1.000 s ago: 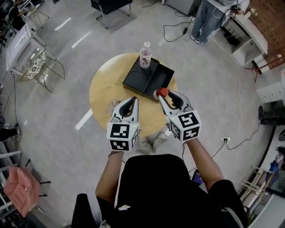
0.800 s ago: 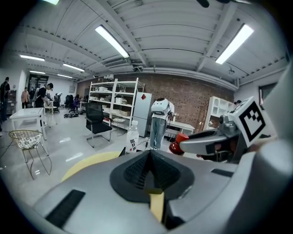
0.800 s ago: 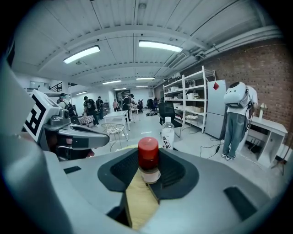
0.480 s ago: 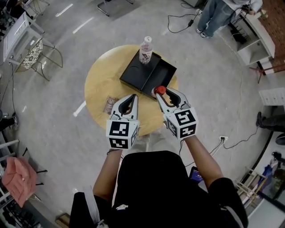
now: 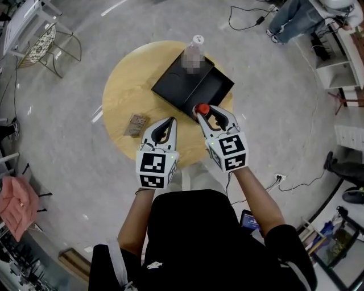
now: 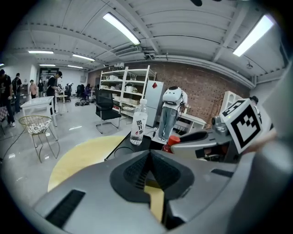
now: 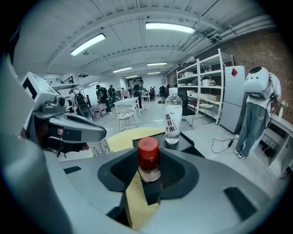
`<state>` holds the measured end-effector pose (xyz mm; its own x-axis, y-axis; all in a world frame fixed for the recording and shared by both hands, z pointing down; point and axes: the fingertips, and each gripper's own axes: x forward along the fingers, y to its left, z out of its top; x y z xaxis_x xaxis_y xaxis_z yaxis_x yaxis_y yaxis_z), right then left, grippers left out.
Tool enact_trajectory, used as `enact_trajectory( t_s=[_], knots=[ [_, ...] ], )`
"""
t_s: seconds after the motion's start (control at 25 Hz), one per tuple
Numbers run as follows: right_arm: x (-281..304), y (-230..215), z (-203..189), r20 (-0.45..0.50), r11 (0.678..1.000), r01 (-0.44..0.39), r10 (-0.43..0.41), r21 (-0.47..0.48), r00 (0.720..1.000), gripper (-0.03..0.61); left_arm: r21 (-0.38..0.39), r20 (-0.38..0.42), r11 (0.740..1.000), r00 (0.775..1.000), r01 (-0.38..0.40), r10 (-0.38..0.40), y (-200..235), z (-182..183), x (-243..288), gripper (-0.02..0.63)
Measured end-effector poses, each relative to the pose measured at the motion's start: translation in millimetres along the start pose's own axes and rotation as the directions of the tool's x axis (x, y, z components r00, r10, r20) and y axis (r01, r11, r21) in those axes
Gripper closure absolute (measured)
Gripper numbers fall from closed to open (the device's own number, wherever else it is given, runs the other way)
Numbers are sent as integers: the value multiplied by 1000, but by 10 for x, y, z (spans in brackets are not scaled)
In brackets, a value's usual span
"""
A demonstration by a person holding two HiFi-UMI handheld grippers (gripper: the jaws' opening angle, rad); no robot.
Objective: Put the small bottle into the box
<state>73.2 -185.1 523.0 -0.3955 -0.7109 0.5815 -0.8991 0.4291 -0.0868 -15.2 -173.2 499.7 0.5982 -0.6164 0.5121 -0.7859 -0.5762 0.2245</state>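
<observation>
My right gripper (image 5: 203,112) is shut on the small bottle (image 5: 202,108), a short glass bottle with a red cap. It hangs over the near edge of the black box (image 5: 223,92) on the round yellow table (image 5: 122,91). In the right gripper view the small bottle (image 7: 149,160) stands upright between the pads. My left gripper (image 5: 169,121) is shut with nothing in it, over the table left of the right one. From the left gripper view the red-capped small bottle (image 6: 172,142) shows at the right.
A clear water bottle (image 5: 193,54) stands on the flat black lid (image 5: 177,86) beside the open box. A small brown packet (image 5: 136,124) lies on the table's left part. A wire chair (image 5: 48,40) and a standing person's legs (image 5: 290,17) are beyond the table.
The table and box have slid up and right in the head view. The right gripper still holds the bottle at the box's near edge. The brown packet has come into sight.
</observation>
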Motion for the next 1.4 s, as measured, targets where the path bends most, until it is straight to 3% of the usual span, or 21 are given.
enact_trajectory(
  t_s=[0.76, 1.4],
  knots=[
    [691, -24, -531, -101, 991, -131, 128, -22, 987, 449, -110, -102, 985, 988, -131, 120, 256, -644, 258, 603],
    [943, 44, -735, -133, 984, -162, 151, -75, 980, 449, -137, -133, 981, 983, -141, 123, 397, -830, 396, 603]
  ],
)
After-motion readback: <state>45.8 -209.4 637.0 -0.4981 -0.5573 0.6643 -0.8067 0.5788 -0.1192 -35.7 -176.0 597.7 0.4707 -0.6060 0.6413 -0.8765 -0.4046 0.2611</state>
